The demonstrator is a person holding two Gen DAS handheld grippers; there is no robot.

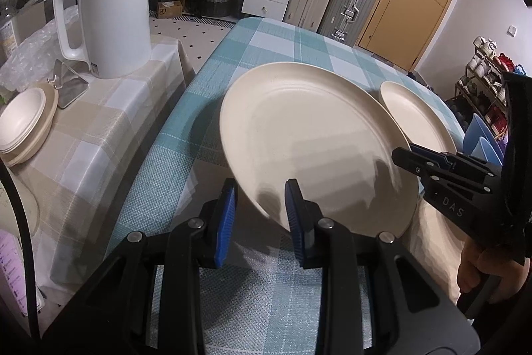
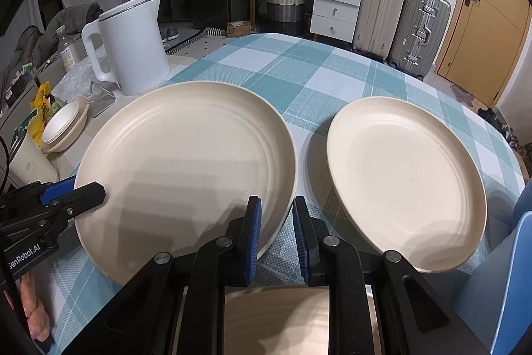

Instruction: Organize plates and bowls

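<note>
A large cream plate (image 1: 309,135) (image 2: 189,165) is on the blue checked tablecloth. My left gripper (image 1: 261,202) straddles its near rim with a gap between jaws; it also shows in the right wrist view (image 2: 74,188) at the plate's left edge. My right gripper (image 2: 277,218) straddles the plate's right rim, jaws apart; it also shows in the left wrist view (image 1: 407,152). A second cream plate (image 2: 405,178) (image 1: 415,115) lies to the right. Stacked cream bowls (image 1: 23,125) (image 2: 65,125) sit on the beige side table. Another cream dish (image 2: 276,321) lies under my right gripper.
A white kettle (image 1: 113,15) (image 2: 133,45) stands on the beige-clothed side table (image 1: 99,128), with a metal stand (image 1: 68,85) and plastic wrap beside it. A blue chair (image 2: 512,281) is at the right. Suitcases and drawers stand behind.
</note>
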